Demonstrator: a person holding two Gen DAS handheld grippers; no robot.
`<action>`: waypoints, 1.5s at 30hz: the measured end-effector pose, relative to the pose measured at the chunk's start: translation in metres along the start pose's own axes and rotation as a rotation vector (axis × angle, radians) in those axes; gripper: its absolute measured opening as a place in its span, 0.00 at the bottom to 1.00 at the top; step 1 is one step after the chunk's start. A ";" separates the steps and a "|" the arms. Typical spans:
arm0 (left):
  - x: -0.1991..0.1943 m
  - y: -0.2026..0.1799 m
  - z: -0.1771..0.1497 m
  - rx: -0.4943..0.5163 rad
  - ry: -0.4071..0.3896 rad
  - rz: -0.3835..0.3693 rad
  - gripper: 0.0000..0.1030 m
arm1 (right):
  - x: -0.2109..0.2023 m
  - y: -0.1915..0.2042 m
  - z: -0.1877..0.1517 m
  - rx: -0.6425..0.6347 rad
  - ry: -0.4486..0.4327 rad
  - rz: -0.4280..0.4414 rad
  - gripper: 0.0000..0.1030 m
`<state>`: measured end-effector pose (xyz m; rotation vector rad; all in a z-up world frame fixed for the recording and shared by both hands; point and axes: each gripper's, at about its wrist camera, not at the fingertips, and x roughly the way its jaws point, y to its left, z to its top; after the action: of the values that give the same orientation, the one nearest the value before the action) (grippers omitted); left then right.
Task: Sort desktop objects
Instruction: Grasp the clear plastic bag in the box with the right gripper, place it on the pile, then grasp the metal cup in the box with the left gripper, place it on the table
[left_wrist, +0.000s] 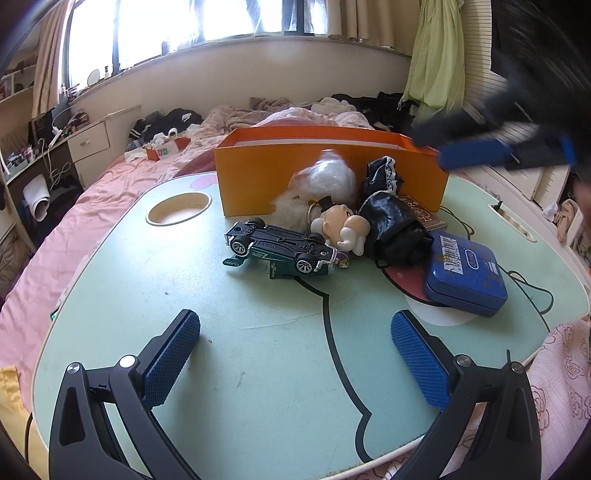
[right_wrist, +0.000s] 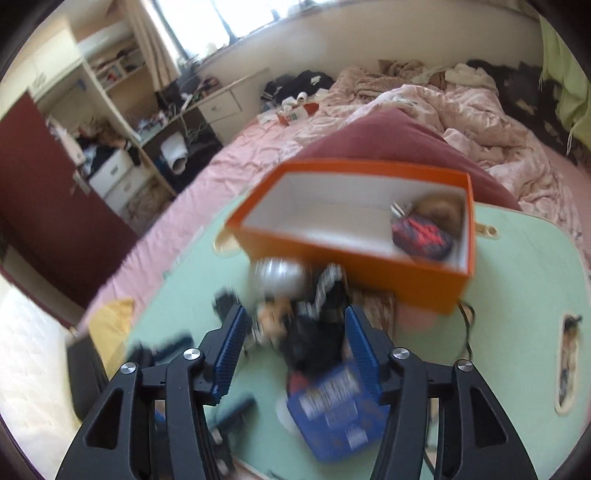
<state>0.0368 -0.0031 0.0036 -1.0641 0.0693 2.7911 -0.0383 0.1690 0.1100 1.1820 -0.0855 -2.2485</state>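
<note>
Sorting clutter heaped on the green lap table beside an orange box.

Both grippers, left and right, are held above it, jaws apart and empty; a toy car and blue tin are left outside the box.

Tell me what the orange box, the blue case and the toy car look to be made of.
Orange box: likely matte cardboard, with thin flat walls and a white inside.
Blue case: probably painted tin; glossy lid, rounded corners, barcode sticker.
Toy car: upside down, looks like die-cast metal or plastic, with a shiny chrome-like base and wheels.
</note>
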 end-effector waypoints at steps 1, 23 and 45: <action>0.000 0.000 0.000 0.000 0.000 0.000 1.00 | -0.003 0.002 -0.014 -0.024 0.006 -0.025 0.57; 0.002 0.002 0.021 -0.012 0.072 -0.051 1.00 | 0.025 -0.005 -0.091 -0.157 0.049 -0.233 1.00; 0.209 -0.045 0.208 -0.151 0.594 -0.239 0.45 | 0.023 -0.003 -0.091 -0.157 0.030 -0.219 1.00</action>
<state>-0.2468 0.0881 0.0203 -1.7716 -0.1909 2.2155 0.0204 0.1788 0.0375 1.1878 0.2398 -2.3742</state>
